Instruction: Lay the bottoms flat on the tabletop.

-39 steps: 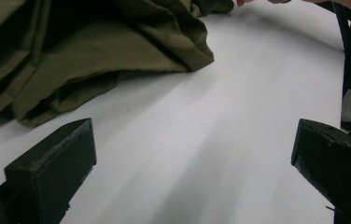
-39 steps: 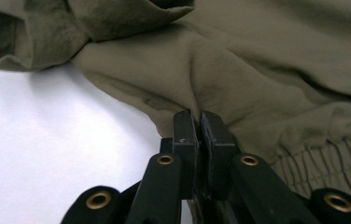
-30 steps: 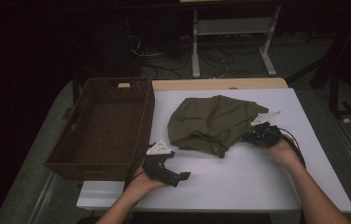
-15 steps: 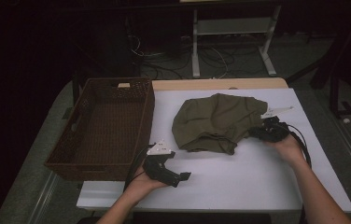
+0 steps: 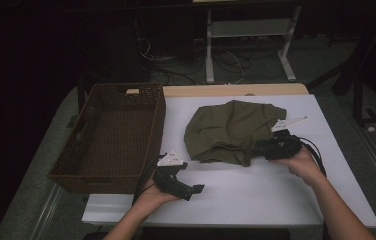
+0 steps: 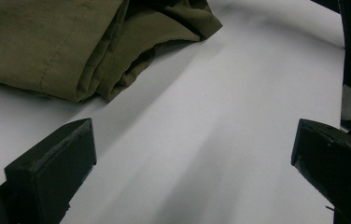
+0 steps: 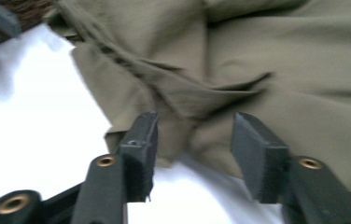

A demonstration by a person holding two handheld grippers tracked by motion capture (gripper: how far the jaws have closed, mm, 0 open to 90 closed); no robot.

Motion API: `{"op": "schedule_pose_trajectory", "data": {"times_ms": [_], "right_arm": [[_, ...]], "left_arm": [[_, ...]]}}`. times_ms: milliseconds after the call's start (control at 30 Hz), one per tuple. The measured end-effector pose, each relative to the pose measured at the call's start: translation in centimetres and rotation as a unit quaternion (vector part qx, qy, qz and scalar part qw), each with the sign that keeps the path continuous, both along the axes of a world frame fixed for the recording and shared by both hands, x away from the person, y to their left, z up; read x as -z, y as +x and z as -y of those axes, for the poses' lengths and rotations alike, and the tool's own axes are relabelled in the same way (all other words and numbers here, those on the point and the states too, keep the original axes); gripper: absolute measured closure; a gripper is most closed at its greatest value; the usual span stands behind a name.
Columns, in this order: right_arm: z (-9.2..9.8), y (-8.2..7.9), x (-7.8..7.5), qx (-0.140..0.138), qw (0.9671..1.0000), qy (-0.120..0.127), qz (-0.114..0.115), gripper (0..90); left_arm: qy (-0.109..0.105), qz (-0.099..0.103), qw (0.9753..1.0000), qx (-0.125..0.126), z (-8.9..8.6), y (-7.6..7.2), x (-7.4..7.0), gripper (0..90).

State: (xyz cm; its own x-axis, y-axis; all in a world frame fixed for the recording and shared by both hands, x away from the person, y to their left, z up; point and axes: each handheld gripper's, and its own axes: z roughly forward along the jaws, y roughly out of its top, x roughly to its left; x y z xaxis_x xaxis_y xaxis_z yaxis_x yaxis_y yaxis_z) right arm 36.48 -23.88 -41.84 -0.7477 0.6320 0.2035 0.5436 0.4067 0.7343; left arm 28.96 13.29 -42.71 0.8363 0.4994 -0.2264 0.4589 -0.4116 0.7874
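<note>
Partly, the basket (image 5: 107, 135) hides behind cloth (image 7: 239, 60).

lab/workshop | white table (image 5: 256, 200); cables on floor (image 5: 176, 65); metal stand legs (image 5: 246, 35); dark room

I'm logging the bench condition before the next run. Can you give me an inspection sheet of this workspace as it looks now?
Surface: white table, bare around the work, no stains seen.
Job's things: olive green garment, crumpled in a heap mid-table; brown wicker basket at the table's left edge, holding nothing.
Clutter: nothing seen.
Grippers: left gripper rests near the front edge, jaws wide open over bare table; right gripper at the garment's near right edge, jaws apart astride a fold, not closed on it.
Cables: a black cable trails from the left gripper; another loops by the right hand.
Surroundings: dark floor with loose cords and a white frame behind the table.
</note>
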Motion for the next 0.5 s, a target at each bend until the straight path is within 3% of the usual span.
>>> {"op": "schedule_pose_trajectory", "data": {"times_ms": [300,500], "right_arm": [[-3.4,-0.7,0.9,-0.039,0.9992,-0.010,-0.003,32.7],[-6.0,-0.1,1.7,-0.038,0.9988,-0.031,0.009,25.6]], "left_arm": [[0.000,0.000,1.0000,0.000,0.1,0.0,0.0,0.0],[0.000,0.000,1.0000,0.000,0.1,0.0,0.0,0.0]]}}
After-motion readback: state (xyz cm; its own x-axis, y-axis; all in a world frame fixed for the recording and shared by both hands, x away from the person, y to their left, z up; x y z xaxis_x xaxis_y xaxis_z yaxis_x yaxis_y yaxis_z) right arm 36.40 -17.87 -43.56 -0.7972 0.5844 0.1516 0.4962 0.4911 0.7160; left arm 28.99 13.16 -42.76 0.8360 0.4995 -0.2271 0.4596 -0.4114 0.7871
